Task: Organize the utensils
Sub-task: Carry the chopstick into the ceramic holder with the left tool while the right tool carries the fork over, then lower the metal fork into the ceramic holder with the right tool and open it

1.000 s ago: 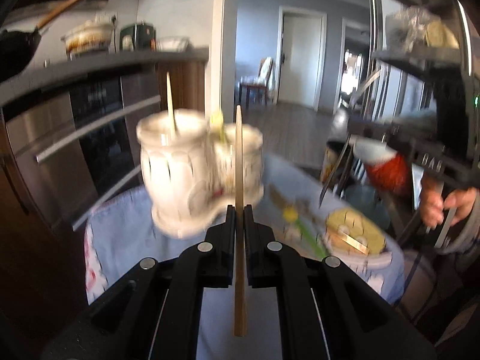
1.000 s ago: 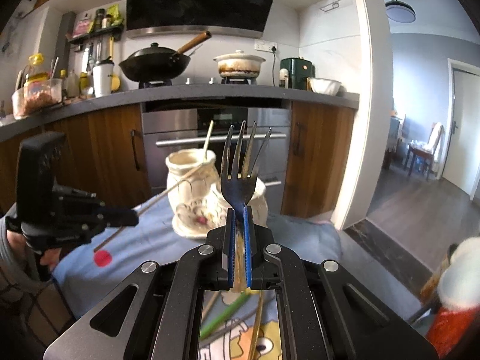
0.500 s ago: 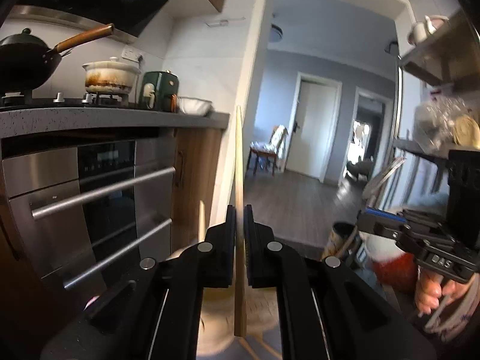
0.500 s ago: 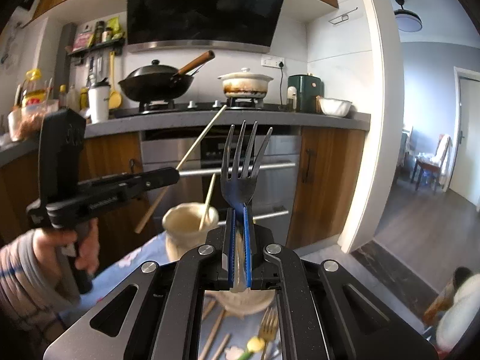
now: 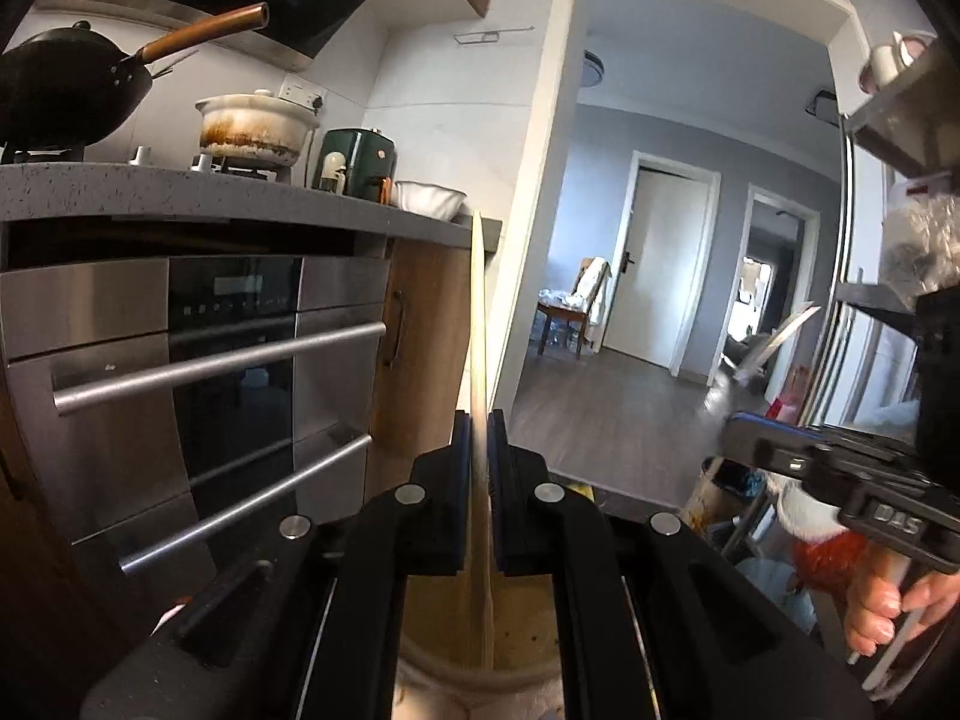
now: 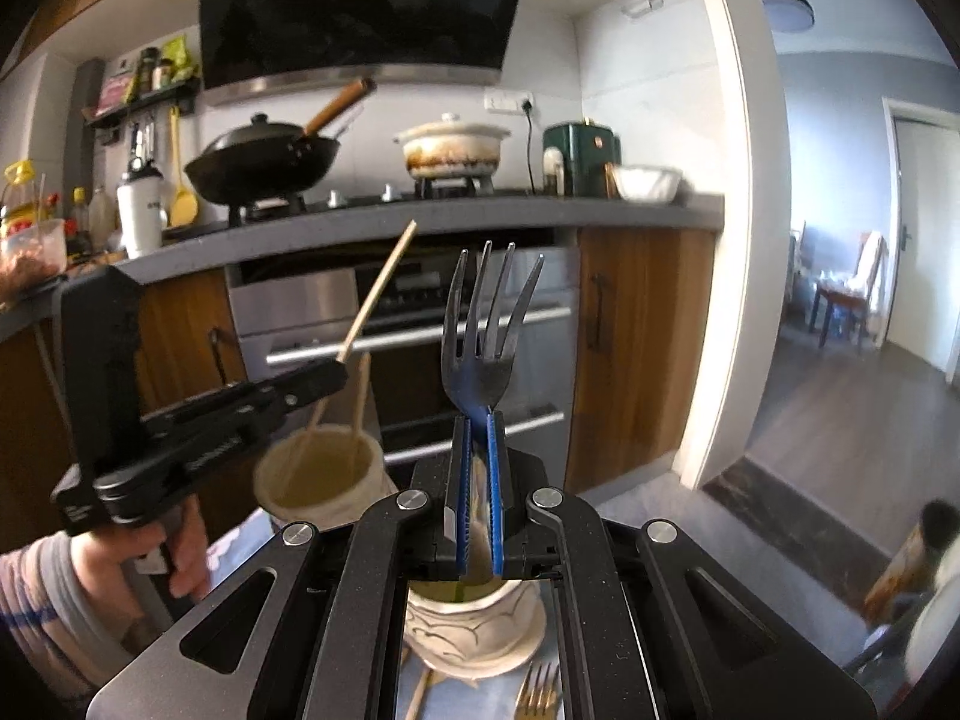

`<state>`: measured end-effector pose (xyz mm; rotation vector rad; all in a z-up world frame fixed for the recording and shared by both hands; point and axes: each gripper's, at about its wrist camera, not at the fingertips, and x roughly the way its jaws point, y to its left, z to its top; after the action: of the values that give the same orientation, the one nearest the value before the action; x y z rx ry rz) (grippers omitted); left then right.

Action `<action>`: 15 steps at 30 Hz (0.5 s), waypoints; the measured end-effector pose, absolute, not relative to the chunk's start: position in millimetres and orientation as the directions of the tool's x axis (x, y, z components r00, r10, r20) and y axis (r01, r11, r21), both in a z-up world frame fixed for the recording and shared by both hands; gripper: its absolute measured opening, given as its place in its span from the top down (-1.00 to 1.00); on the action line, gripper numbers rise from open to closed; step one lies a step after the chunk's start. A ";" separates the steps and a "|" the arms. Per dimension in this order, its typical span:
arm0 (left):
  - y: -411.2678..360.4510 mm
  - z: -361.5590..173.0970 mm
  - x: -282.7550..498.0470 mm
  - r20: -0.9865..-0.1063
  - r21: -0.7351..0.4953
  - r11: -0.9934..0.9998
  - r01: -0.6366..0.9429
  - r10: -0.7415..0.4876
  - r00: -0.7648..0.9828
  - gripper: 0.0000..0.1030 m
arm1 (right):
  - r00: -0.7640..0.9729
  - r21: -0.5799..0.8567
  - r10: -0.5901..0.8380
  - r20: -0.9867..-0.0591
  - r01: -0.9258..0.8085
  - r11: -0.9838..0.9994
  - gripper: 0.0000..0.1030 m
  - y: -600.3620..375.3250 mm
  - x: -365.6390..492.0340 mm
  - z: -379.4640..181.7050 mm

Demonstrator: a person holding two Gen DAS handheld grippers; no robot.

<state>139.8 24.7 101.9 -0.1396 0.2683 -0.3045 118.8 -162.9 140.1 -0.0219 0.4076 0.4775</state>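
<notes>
Now we are at the dropping-in step, with a utensil in each hand and the ceramic holder just beneath. Our left gripper (image 5: 474, 450) is clamped tight on a wooden chopstick (image 5: 478, 324), which stands upright through the jaws; its lower end reaches into the mouth of the tall cup (image 6: 321, 474) of the holder, where another chopstick (image 6: 360, 396) already leans. Seen from the right wrist, that left gripper (image 6: 336, 369) holds the stick at a slant, the tip high in front of the oven (image 6: 408, 324). Our right gripper (image 6: 477, 468) is closed on the neck of a dark fork (image 6: 486, 324), tines up, handle pointing down toward the lower cup (image 6: 474, 630) directly under the jaws; how close the handle end sits to that cup's rim we cannot tell, since the gripper body hides it. On the blue cloth (image 6: 576, 690) beside the holder a gold fork (image 6: 540, 690) and what looks like another stick still wait. Next, we judge, each hand should sink until its utensil is well inside its cup, then let the jaws part so the piece settles against the wall. The risk is a tall stick tipping outward on release, or the fork handle catching the rim, so we would keep both near vertical.
</notes>
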 end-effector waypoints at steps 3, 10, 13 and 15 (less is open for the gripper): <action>23.3 94.7 133.3 -0.249 -0.139 0.951 0.278 -0.305 0.919 0.89 | 0.799 0.088 0.442 -0.409 -0.447 0.890 0.88 -161.3 122.2 129.5; 26.0 85.4 117.6 -0.271 -0.120 0.953 0.277 -0.300 0.915 0.89 | 0.766 0.122 0.439 -0.470 -0.436 0.891 0.88 -157.3 132.0 106.6; 23.6 83.2 115.4 -0.284 -0.100 0.952 0.290 -0.307 0.908 0.89 | 0.754 0.139 0.438 -0.489 -0.429 0.893 0.88 -156.8 136.7 101.7; 22.1 82.7 114.6 -0.293 -0.085 0.955 0.285 -0.297 0.909 0.87 | 0.751 0.145 0.433 -0.498 -0.420 0.896 0.88 -156.6 139.7 98.9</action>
<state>114.6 22.1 82.7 -0.0409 0.3087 -0.3003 139.7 -156.6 98.9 0.0248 0.5505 0.4654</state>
